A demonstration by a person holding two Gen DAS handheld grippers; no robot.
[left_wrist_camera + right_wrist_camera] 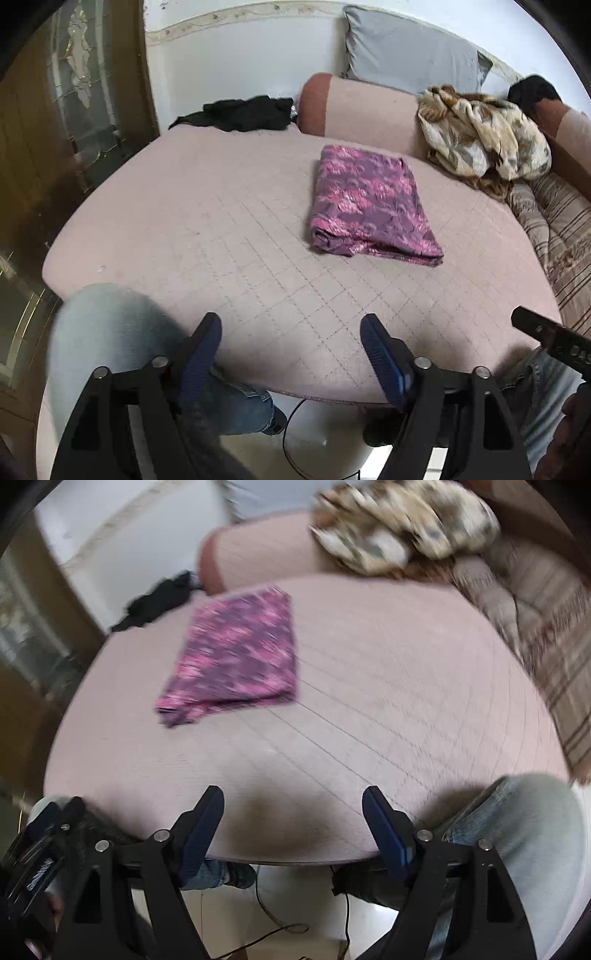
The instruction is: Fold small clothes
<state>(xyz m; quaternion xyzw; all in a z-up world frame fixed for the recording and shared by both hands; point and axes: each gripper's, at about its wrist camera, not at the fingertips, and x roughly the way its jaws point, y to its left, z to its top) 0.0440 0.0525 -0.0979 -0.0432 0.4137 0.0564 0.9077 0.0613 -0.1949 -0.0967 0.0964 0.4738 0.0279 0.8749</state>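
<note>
Purple cloth (pixel 369 205) lies folded on pink mattress (pixel 207 229).

Soft, matt cloth nearly everywhere you look, with hard black plastic only on your tools.

Your left gripper (pixel 291 328) and right gripper (pixel 293 803) show matt black plastic arms, ribbed blue pads and small shiny metal pins; ahead of you the pink mattress cover (pixel 207 221) is matt quilted fabric with stitched squares, the folded purple cloth (pixel 369 206) at 12 o'clock has a woven floral pattern with a faint sheen, the beige blanket (pixel 484 140) at 2 o'clock looks plush and fleecy, and the door (pixel 29 155) at 9 o'clock is glossy brown wood.
</note>
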